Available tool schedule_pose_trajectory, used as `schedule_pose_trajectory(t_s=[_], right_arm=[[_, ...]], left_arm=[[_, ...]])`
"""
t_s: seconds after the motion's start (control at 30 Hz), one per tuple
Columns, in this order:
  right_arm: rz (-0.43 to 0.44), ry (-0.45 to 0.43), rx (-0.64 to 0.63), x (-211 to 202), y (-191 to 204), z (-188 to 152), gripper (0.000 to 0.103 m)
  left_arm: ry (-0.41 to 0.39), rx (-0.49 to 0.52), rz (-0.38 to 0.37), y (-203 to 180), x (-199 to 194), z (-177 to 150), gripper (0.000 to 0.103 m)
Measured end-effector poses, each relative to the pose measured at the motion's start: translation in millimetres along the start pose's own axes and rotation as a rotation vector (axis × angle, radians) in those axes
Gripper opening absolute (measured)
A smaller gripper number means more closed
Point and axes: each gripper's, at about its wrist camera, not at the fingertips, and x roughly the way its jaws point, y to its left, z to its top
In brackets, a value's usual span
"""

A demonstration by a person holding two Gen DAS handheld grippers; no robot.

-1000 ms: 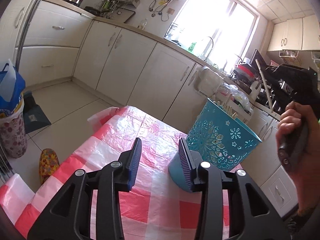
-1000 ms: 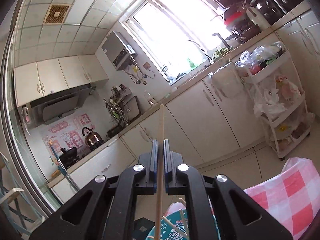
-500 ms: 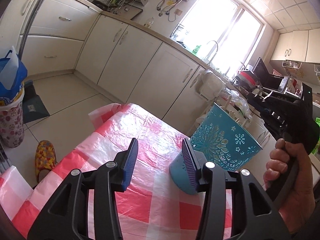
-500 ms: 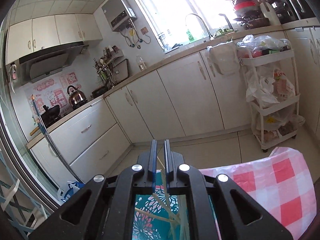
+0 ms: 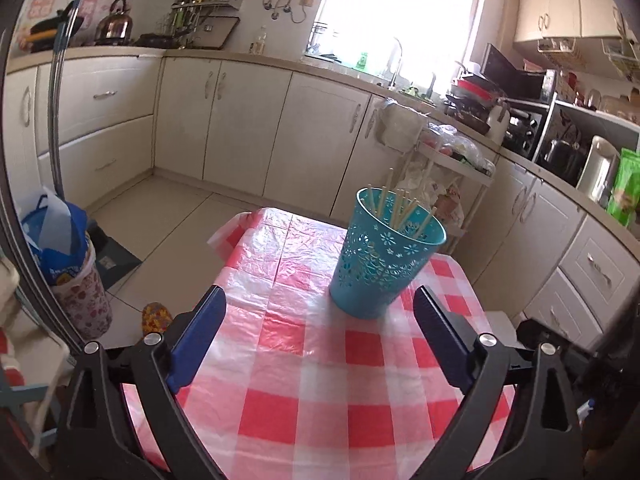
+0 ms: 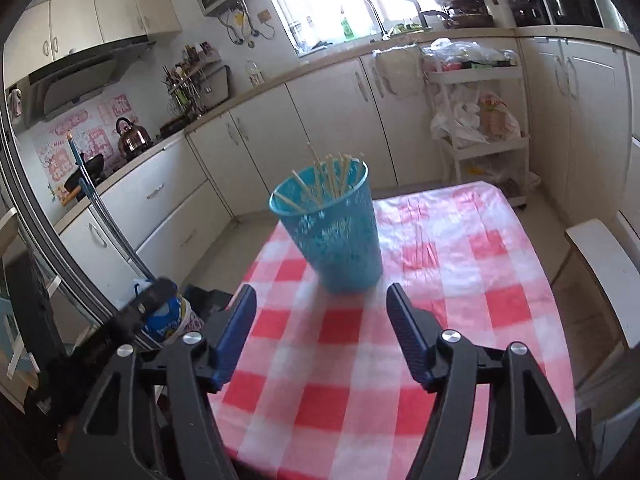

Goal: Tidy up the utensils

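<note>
Chopsticks all stand bunched in the teal cup, tips leaning on the rim, cup upright on the checked tablecloth toward the table's far end. Nothing else loose on the cloth in either view.

Left gripper: jaws have just been opening, now spread wide, nothing btwn them; cup sits ahead of the fingers, apart. Right gripper: jaws have just been opening too, spread, empty; cup just beyond its tips in the right wrist view.

Handling, as a judgement: sticks look like thin bamboo or wood, v. light, stiff, a bit slick & prone to roll or pivot if pinched off-centre. Best grab = upper third, where they clear the rim, pads square across the shaft. Cup looks like thin perforated plastic w/ a narrow base, light, so likely tips if nudged high; hold low on the wall w/ wide jaws, gentle squeeze.

Task looks done or nearly so.
</note>
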Motion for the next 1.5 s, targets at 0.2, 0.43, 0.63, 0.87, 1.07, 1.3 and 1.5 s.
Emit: schedule_pose_trajectory(t_s=[0.2,0.43,0.63,0.87,1.07,1.3,1.5], right_arm=[[-0.090,-0.042,-0.046,-79.9,30.3,-28.4,0.092],[-0.116,-0.093,-0.072,-157.0,58.9,-53.3,0.096],[-0.131,-0.132,-0.025,-208.7,70.0,-74.7,0.096],[-0.144,-0.189,-0.002,-257.3,82.9,-96.6,0.096],[-0.156,-0.221,0.003,-274.5,85.9,-100.8,0.096],[-0.144,-0.224,-0.020,-281.1,94.7,-103.4,0.096],[-0.141,-0.228,-0.021,-283.3,95.7,-104.9,0.096]], left_arm=[[0.045,0.114,0.097,-27.1,-87.8,-7.9,0.095],[0.136,0.163,0.187,-47.5,-166.1,-25.9,0.095],[0.106,0.211,0.189,-62.5,-225.6,-40.6,0.095],[0.064,0.130,0.136,-60.9,-267.9,-45.6,0.095],[0.053,0.150,0.123,-65.9,-278.7,-49.3,0.095],[0.050,0.160,0.116,-67.0,-285.8,-46.4,0.095],[0.055,0.165,0.114,-67.6,-285.6,-45.7,0.095]])
